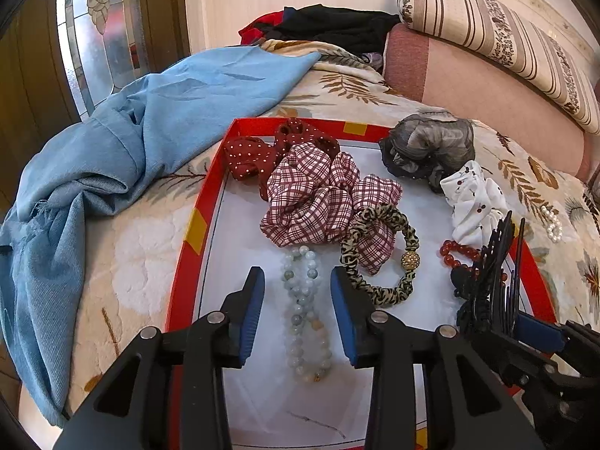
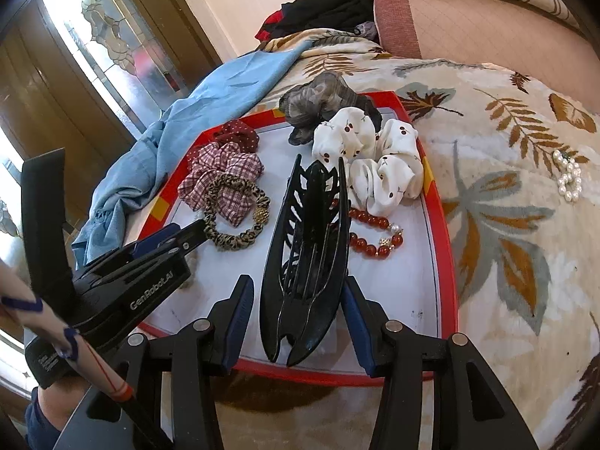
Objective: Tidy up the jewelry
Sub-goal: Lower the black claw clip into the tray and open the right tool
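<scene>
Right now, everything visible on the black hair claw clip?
The glossy black plastic hair claw clip is long and narrow, with cut-out leaf-like openwork on its sides and curved teeth inside. It stands between the right gripper jaws, tips pointing away; whether the pads touch it is unclear. It sits over the white floor of the red-rimmed tray, overlapping the red bead bracelet.

left wrist: close above tray (image 1: 195, 232); right wrist: near edge; shared: tray
</scene>
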The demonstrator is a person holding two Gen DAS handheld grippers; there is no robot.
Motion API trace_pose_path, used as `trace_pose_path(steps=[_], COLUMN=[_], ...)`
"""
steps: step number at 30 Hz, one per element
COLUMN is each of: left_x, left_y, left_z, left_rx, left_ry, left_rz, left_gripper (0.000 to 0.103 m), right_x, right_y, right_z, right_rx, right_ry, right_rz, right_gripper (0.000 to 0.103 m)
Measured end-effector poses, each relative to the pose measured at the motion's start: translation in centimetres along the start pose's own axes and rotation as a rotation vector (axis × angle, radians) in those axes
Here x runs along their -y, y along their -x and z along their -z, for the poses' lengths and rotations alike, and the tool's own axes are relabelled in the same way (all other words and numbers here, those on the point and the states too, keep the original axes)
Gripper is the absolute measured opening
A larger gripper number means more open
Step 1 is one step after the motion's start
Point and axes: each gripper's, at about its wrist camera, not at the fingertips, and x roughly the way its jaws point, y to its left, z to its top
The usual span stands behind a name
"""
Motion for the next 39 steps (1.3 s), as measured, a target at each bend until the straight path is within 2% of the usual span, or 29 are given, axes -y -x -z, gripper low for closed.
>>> trace_pose_path(steps=[21,33,39], left_x=[-0.1,0.0,0.0], left_y=[0.7,0.7,0.6], left_z=[0.4,0.4,0.4], left_rx=[0.011,0.013,0.012], left_ry=[-0.006,-0.01,-0.007], left_rz=[-0.018,-0.024,-0.025], left_gripper=[0.044,0.048,0.048], right_x=[-1.0,-0.6,-0.2], right_y=[1.3,1.6,1.8], right_z=[1.3,0.5,0.6], right_rx=[-0.013,0.038,0.03], right_ry=[0.0,-0.059,-0.072], right_rz=[-0.108,-0.153,-0.161], right_gripper=[0.052,0.052,0.052])
